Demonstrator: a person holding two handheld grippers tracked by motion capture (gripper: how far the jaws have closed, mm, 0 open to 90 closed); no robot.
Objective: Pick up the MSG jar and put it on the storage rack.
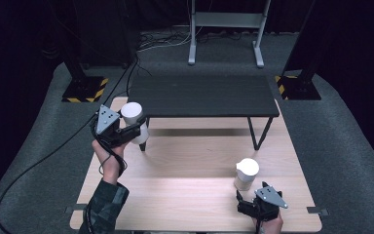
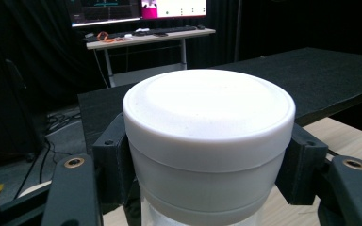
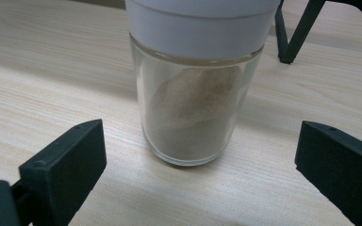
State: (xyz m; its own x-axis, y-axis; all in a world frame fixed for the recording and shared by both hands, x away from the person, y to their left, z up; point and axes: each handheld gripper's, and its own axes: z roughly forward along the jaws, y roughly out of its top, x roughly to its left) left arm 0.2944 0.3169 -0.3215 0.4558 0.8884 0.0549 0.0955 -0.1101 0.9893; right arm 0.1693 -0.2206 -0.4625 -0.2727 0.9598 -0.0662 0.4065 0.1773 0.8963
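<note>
Gripping white-lidded jar (image 2: 209, 141) between left jaws.

pale wooden table (image 1: 190, 204), 1 glass jar (image 1: 246, 174) and black bench (image 1: 204, 95) on it

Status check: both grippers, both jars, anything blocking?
Left gripper shut on lidded jar, held off the table. Right gripper open, short of second jar standing on wooden table. Nothing between.
</note>
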